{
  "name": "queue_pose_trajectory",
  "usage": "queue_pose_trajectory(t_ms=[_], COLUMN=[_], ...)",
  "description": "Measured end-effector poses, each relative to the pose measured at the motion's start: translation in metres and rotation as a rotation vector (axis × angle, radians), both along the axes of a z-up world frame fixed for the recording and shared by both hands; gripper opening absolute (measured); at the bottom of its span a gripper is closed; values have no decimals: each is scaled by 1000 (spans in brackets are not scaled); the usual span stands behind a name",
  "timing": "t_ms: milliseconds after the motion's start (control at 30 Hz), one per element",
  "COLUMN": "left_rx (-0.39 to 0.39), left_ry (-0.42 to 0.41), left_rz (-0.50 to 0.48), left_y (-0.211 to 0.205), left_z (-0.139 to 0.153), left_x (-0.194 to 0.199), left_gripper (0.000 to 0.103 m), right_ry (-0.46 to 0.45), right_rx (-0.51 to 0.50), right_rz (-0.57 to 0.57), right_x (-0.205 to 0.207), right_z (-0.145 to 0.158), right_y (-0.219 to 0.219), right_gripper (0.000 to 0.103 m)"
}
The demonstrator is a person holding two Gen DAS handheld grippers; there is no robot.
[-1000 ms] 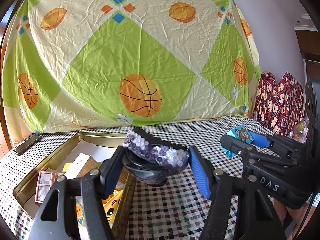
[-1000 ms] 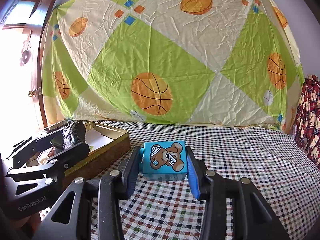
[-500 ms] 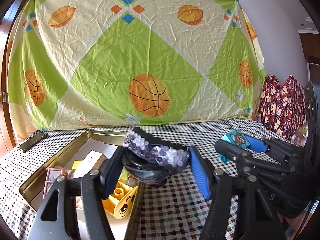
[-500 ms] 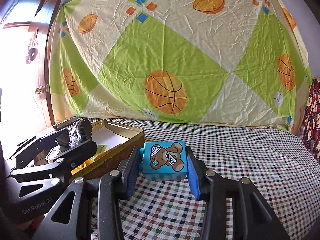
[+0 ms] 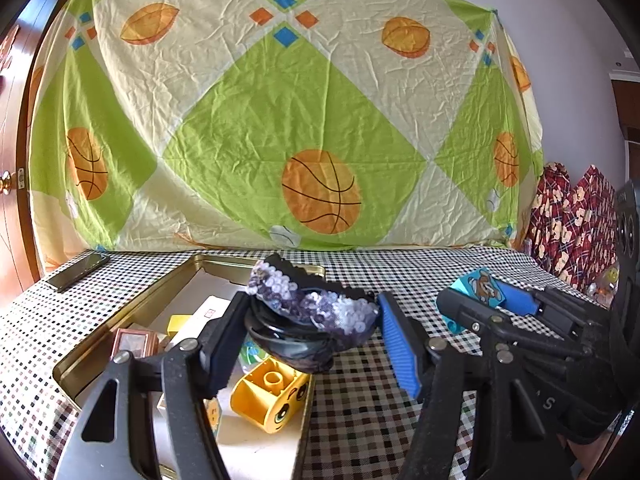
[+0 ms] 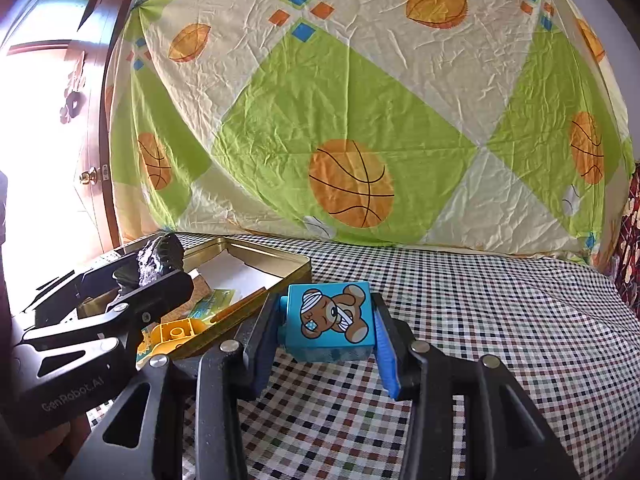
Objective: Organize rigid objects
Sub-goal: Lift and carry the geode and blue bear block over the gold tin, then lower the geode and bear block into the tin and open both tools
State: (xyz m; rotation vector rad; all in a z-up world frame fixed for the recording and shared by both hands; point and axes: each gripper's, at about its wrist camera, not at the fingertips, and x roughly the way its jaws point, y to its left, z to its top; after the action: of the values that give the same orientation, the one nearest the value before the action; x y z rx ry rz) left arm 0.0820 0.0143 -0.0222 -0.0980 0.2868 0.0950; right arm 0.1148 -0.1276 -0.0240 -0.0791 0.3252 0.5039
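Pinching a purple sequined hair clip point(image 5: 316, 312), left claw point(image 5: 310, 332) holds it in the air above the right edge of the gold tin tray point(image 5: 132, 316), both pads pressed on the clip's ends. Right claw point(image 6: 328, 330) clamps a blue bear block point(image 6: 330, 322) between its pads, held above the checkered desk point(image 6: 500, 320) just right of the tray point(image 6: 256, 254). Left view also shows the right claw point(image 5: 486, 296) with the block point(image 5: 480, 286) to the right of the clip. Tray holds a yellow face block point(image 5: 272, 396), a small brown framed box point(image 5: 130, 342), white cards point(image 5: 208, 314), all loose inside. Dark phone point(image 5: 76, 272) lies flat on the desk at far left, well apart from the tray. Green basketball-print sheet point(image 5: 280, 120) hangs behind.
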Motion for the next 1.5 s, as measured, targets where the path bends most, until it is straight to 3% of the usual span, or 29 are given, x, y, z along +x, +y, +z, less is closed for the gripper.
queue_pose_trajectory(t_ms=[1500], left_rx=[-80], left_ry=[-25], left_rz=[98], left_y=[60], left_z=[2], left_x=[-11], left_gripper=[64], right_ry=[-9], right_rx=[-40], right_rz=[68], right_x=[-11], right_z=[-3], right_y=[54], right_gripper=[46])
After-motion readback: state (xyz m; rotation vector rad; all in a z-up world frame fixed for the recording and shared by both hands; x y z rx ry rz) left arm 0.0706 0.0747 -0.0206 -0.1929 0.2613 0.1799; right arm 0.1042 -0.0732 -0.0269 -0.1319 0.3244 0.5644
